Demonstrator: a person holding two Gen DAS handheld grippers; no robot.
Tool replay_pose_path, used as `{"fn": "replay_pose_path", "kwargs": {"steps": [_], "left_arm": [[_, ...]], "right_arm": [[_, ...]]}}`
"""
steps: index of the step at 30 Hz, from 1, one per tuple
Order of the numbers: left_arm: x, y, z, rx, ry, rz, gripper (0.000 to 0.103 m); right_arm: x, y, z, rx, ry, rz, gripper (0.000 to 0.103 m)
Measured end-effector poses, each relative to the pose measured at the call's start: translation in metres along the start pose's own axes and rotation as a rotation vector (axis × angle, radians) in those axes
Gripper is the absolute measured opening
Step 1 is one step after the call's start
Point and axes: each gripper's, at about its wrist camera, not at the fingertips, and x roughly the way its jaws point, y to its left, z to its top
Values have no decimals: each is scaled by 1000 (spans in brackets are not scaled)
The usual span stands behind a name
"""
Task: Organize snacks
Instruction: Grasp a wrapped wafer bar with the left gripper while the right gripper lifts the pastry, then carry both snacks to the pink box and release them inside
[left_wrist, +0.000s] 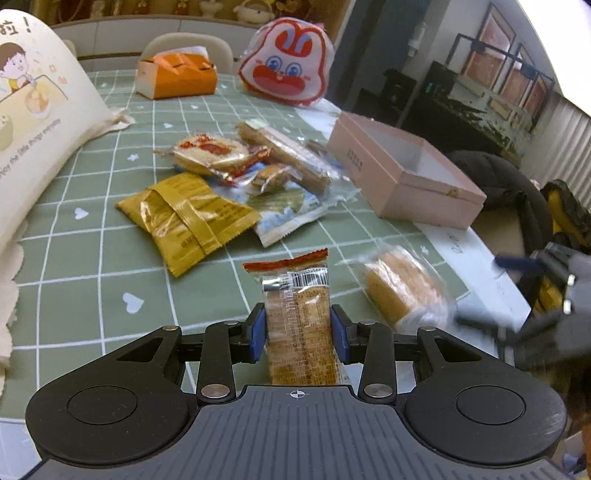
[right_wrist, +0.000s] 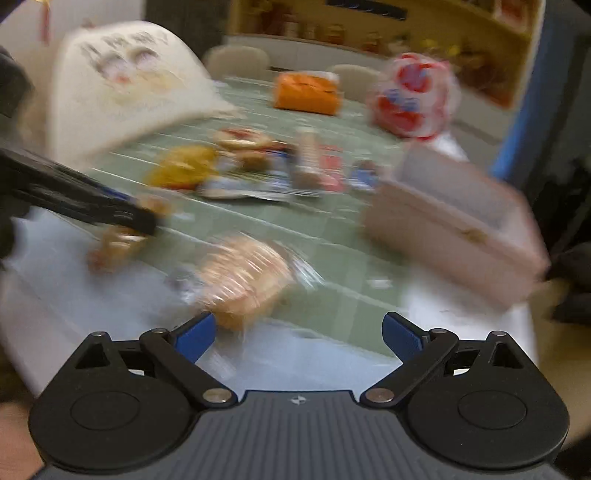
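Even indoor light, soft shadows; glare on yellow packet (left_wrist: 184, 218). Left view sharp, fisheye-bent edges; right view motion-blurred throughout.

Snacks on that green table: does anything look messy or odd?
Yes. The wrapped snacks lie in a loose overlapping heap beside the pink box, which holds none that show. One cake sits apart near the table edge.
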Motion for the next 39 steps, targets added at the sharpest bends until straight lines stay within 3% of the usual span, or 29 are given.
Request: {"fn": "replay_pose_path", "kwargs": {"steps": [2, 7, 11, 13, 15, 16, 17, 22, 27, 31, 34, 37, 39], "left_arm": [[3, -1, -1, 0, 18, 2, 41], [3, -4, -4, 7, 27, 26, 41], [-3, -8, -9, 16, 35, 51, 41], [-6, -9, -11, 17, 39, 58, 41], [-8, -11, -12, 20, 43, 53, 41], [-10, -14, -12, 25, 46, 41, 41], [-10, -16, -11, 30, 50, 22, 41], [-15, -45, 21, 56, 38, -148, 41], [-28, -95, 111, 151, -159, -260, 41], [7, -123, 189, 92, -193, -370, 41], [59, -138, 220, 77, -177, -374, 43], [136, -144, 218, 68, -10, -314, 43], [165, -139, 211, 29, 52, -310, 43]], "right_arm": [[-1, -9, 1, 37, -14, -99, 96], [-14, -21, 11, 169, -57, 89, 96], [5, 0, 25, 69, -82, 131, 96], [25, 8, 31, 47, -43, 165, 96], [44, 10, 35, 49, -1, 183, 89], [50, 9, 36, 57, 14, 176, 71], [50, 8, 34, 63, 30, 186, 61], [-3, -27, 19, 98, 15, 201, 60], [-70, -103, 51, 242, -130, 112, 60], [-76, -162, 103, 328, -204, -3, 60], [-55, -198, 137, 399, -234, -100, 61], [-18, -232, 155, 473, -204, -69, 75], [7, -251, 154, 537, -160, -52, 76]]}}
